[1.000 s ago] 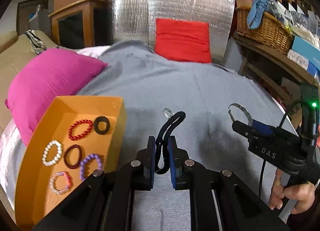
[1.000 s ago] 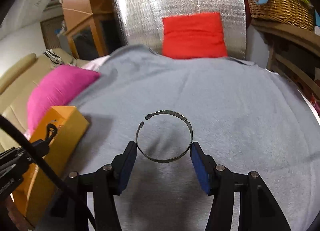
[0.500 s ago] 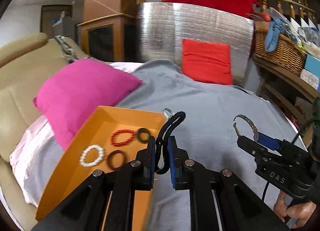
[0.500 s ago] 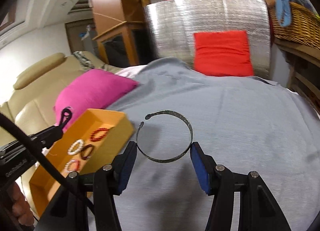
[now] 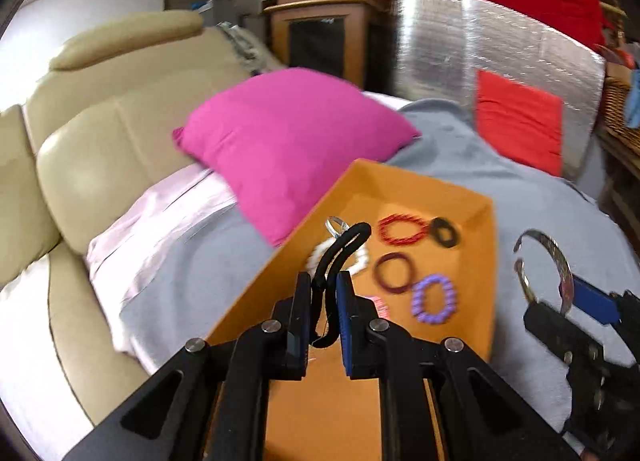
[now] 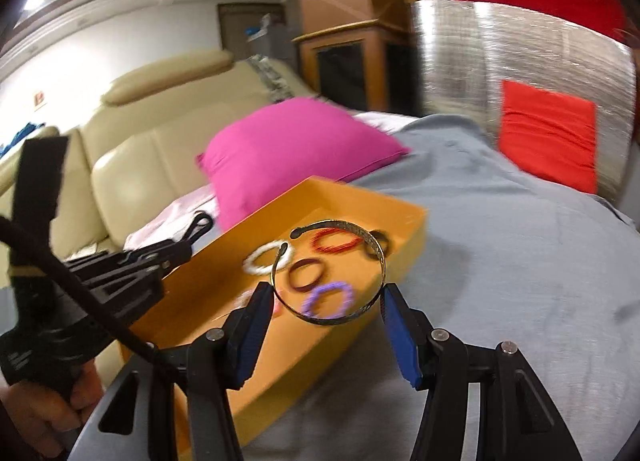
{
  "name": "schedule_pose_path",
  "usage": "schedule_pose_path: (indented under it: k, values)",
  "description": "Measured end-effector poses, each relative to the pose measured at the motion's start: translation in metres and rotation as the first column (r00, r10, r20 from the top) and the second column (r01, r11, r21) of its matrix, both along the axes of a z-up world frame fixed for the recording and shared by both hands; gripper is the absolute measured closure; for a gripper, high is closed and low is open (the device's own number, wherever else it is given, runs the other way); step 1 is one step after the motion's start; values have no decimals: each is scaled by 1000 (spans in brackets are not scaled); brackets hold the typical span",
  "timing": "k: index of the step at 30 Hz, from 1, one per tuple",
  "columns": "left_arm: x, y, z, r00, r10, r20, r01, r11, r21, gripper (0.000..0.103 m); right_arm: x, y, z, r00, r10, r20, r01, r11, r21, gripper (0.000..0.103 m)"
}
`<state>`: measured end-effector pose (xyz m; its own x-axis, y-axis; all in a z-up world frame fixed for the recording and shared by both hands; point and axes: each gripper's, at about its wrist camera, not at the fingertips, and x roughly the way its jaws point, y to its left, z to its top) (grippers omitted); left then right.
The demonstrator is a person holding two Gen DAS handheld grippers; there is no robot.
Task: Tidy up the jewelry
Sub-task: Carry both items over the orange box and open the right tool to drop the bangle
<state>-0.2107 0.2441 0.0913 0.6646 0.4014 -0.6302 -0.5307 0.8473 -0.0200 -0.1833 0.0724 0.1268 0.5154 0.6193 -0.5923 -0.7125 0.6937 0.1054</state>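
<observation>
Both grippers carry a piece over the shallow orange cardboard tray (image 5: 480, 301), which lies on the grey blanket (image 5: 532, 197) next to the pink cushion (image 5: 288, 137). L gripper (image 5: 323, 293): blue-padded jaws nearly together, clamped on a black looped cord bracelet w/ a small silver clasp (image 5: 342, 247); the cord is thin and limp, so only a tight pinch low on the loop keeps it upright and clear of the tray floor. R gripper (image 6: 324, 301): jaws about half apart, pressing on opposite sides of an open engraved metal cuff bangle (image 6: 372, 247); it is rigid and wide, so the pads span it across its width, w/ the gap in the ring turned away from the fingers. The cuff also shows in the left view (image 5: 558, 261), beside the tray's right wall. Already on the tray floor: white bead bracelet (image 6: 264, 257), red bead bracelet (image 5: 402, 228), black ring (image 5: 445, 231), dark maroon bangle (image 5: 394, 273), purple bead bracelet (image 5: 434, 298), and a pink piece mostly hidden behind the left fingers. They lie spread apart, presumably so none tangle. Judgement: each held piece is above or at the tray, ready for release into a bare patch, not onto the pieces there. Both views are motion-blurred.
</observation>
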Motion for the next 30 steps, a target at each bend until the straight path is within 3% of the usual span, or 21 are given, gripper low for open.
schedule_pose_path:
  k: [13, 30]
  values:
    - [0, 34, -35, 991, 61, -120, -69, 995, -68, 90, -31, 48, -38, 987, 138, -80, -148, 981, -129, 45]
    - [7, 54, -64, 972, 65, -227, -98, 985, -141, 90, -41, 61, -61, 968, 218, -126, -238, 956, -172, 45]
